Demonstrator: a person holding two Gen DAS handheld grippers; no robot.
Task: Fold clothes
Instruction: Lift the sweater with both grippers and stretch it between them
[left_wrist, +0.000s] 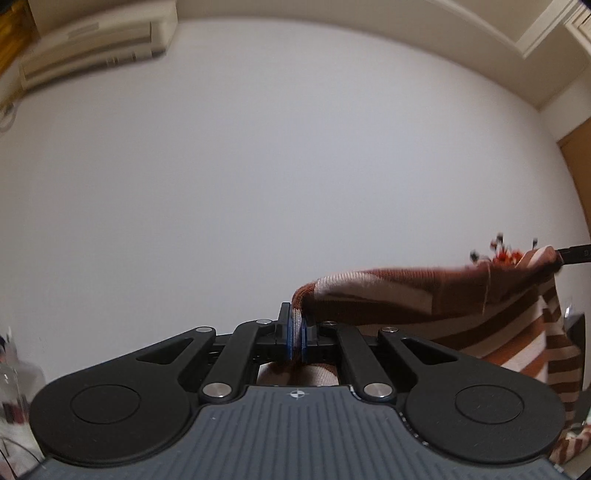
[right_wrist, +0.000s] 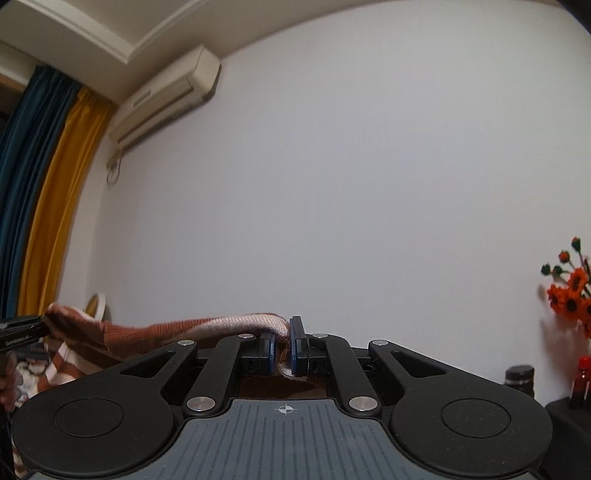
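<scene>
Because each claw is pinching one end of the striped sweater's top edge, you are holding the left claw (left_wrist: 296, 341) and right claw (right_wrist: 282, 345) apart so the striped sweater (left_wrist: 480, 310) is hanging spread in mid-air, clear of any surface.

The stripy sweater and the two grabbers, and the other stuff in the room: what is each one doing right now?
Sweater: lifted in the air, stretched between both grippers, the rest hanging down.
Left gripper: shut on the sweater's edge.
Right gripper: shut on the sweater's edge.
Air conditioner: mounted high on the wall; on or off cannot be told.
Curtains: hanging down, bunched together.
Flowers: standing upright.
</scene>
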